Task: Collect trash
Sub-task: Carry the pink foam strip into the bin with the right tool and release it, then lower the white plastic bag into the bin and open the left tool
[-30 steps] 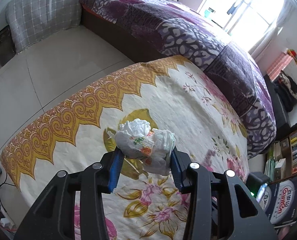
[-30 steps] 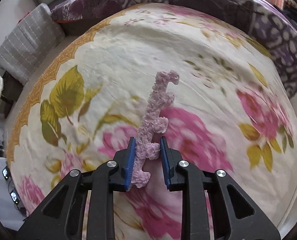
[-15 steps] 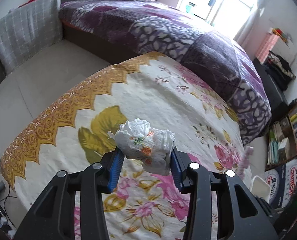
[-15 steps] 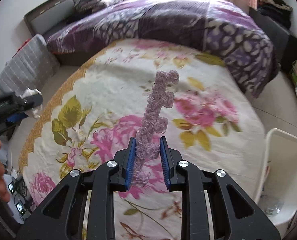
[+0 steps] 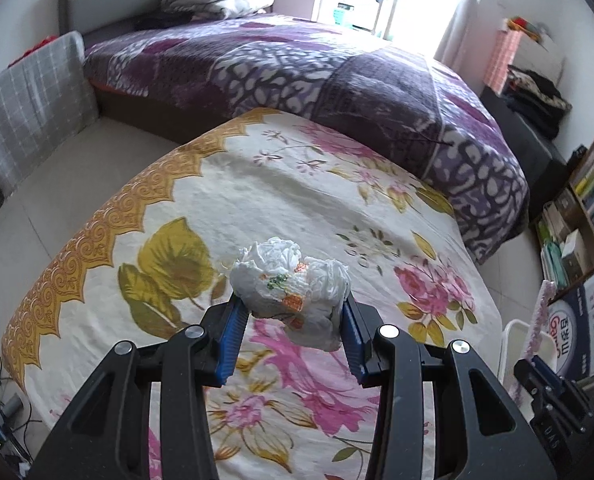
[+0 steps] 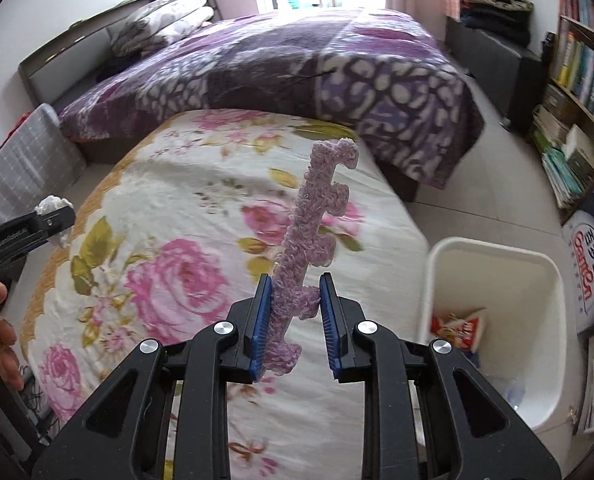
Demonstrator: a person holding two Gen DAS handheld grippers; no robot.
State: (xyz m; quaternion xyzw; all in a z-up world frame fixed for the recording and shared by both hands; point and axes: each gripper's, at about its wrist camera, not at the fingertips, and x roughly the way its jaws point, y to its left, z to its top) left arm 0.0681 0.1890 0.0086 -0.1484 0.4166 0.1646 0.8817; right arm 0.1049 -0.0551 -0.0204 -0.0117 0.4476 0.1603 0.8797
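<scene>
right gripper (image 6: 293, 320) clamping purple foam strip (image 6: 309, 236), white bin (image 6: 493, 256) beside

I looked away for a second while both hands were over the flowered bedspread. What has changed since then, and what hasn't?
Both grippers have swung away from the bedspread toward the white bin, which was out of view a second ago and now sits just right of the right gripper. Nothing was picked up or let go: the left gripper still clamps the crumpled tissue, the right still clamps the purple foam strip.

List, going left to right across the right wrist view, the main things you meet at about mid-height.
Left gripper holding the crumpled white tissue → floral sheet → pink foam strip in the right gripper → white bin → bookshelf.
</scene>
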